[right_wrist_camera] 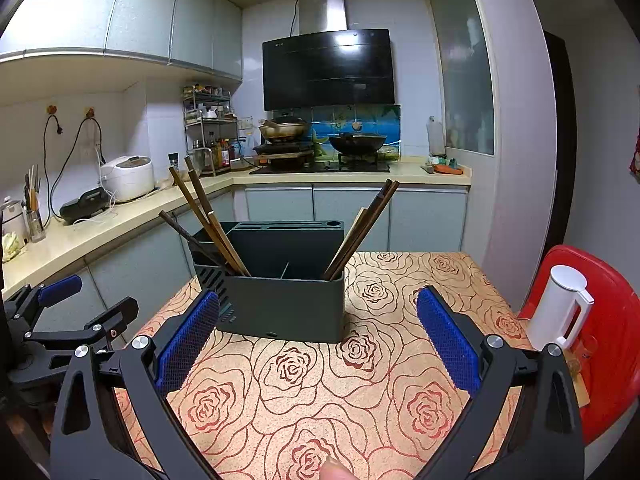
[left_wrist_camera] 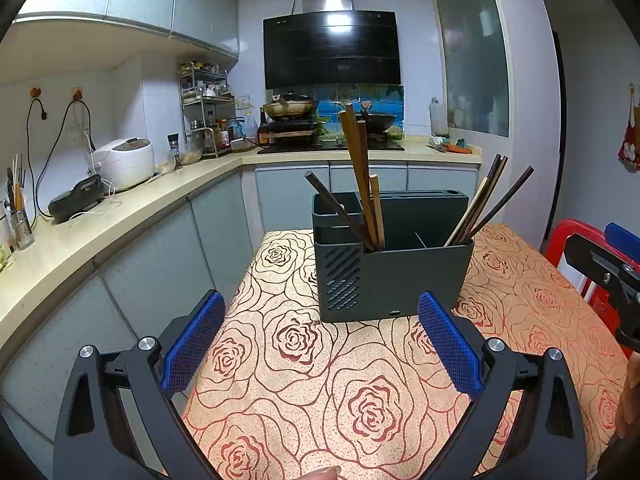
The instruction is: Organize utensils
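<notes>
A dark grey utensil holder stands on the rose-patterned table. Chopsticks lean out of its left end and its right end; the middle compartment looks empty. My left gripper is open, its blue pads on either side of the holder's near face, a short way back from it. My right gripper is also open and empty, just in front of the holder. Each gripper shows at the edge of the other's view.
A red plastic stool with a white kettle stands at the table's right. A kitchen counter runs along the left with a rice cooker and on to a stove with woks at the back.
</notes>
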Motion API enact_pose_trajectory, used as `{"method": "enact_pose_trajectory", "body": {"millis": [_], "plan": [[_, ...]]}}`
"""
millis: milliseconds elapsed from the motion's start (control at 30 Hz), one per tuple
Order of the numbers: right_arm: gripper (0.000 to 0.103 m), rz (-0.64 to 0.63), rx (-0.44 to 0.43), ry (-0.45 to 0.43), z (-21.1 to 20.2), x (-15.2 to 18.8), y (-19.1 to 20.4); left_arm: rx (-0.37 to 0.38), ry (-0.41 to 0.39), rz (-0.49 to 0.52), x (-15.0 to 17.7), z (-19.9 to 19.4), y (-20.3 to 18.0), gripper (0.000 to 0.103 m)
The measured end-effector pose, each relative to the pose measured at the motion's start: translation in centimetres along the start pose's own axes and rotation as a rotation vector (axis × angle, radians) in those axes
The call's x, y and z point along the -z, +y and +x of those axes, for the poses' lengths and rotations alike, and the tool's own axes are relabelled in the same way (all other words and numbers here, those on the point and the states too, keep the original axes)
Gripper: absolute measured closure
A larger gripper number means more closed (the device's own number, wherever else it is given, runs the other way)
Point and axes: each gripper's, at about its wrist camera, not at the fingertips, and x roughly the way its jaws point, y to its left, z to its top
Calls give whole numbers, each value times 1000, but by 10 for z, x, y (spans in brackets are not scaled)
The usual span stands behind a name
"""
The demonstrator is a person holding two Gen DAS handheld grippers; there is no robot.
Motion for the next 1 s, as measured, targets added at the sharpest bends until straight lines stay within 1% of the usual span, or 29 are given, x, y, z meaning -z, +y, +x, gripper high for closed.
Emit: {"method": "enact_pose_trajectory", "body": {"millis": [1000], "plan": [[7,1,-1,2,1,0,1,-2,-12,18,1,-4,-3,9]]}}
